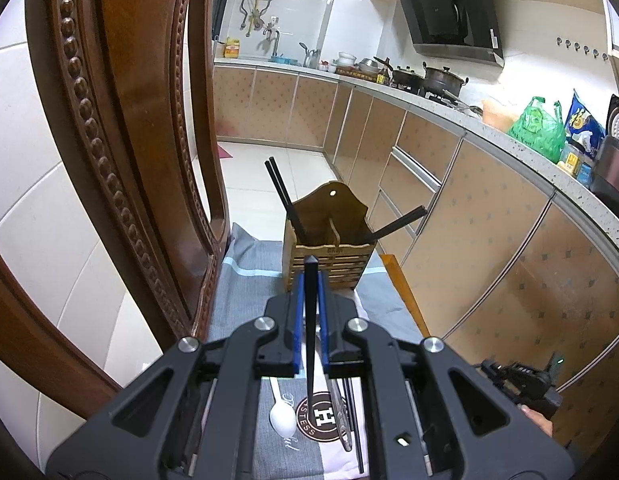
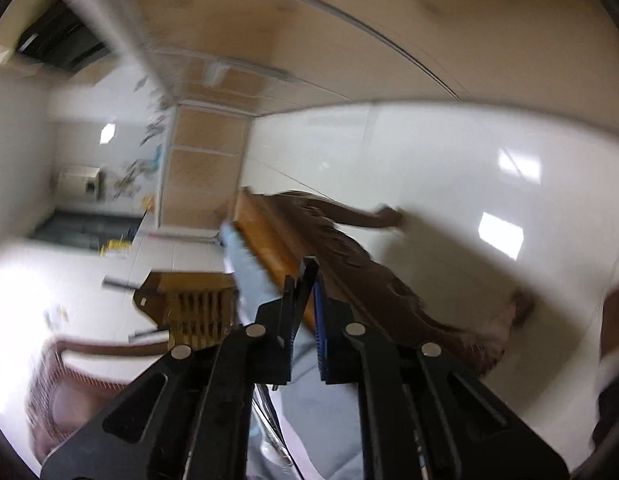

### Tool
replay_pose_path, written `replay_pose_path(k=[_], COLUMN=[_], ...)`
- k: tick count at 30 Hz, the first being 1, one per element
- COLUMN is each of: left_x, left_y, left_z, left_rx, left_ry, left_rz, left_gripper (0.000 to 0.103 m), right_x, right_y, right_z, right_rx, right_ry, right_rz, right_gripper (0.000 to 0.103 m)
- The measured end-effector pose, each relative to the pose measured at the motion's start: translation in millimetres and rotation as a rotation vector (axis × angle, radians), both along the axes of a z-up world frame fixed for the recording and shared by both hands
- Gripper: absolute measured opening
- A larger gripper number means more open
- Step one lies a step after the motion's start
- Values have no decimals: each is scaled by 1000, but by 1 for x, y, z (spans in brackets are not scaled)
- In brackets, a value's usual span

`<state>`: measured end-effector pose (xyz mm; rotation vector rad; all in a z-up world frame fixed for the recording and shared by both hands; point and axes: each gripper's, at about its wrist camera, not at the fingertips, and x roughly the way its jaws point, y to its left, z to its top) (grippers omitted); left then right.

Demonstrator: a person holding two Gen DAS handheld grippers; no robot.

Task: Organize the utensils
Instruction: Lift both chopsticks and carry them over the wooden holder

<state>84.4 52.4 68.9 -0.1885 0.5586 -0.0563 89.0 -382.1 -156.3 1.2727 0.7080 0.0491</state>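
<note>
Now held one black chopstick (image 1: pixel 310 320) in the left gripper (image 1: pixel 310 280), jaws clamped tight on it, long axis pointing up and forward toward the wooden utensil holder (image 1: pixel 329 248) just ahead on the cloth-covered chair seat (image 1: pixel 245 280). Right gripper (image 2: pixel 307 276) seen closed, apparently empty, view blurred, holder off to its left. Left hand judged nearer.
</note>
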Motion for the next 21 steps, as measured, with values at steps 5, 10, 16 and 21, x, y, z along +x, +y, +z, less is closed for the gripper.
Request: replay_pose_path(k=[5, 10, 16, 21], left_x=[-7, -11, -15, -16], left_y=[2, 2, 0, 3], left_z=[7, 12, 13, 11], left_rx=[-14, -5, 11, 9], left_ry=[-43, -66, -77, -69], left_rz=[-12, -43, -55, -51], left_gripper=[6, 6, 6, 6], right_x=[7, -2, -8, 0], right_y=[45, 111, 182, 211], right_z=[95, 181, 245, 259], right_rx=[-329, -703, -953, -984], right_ry=[-238, -437, -522, -522], right_rz=[174, 309, 436, 494], right_gripper=[7, 7, 7, 7])
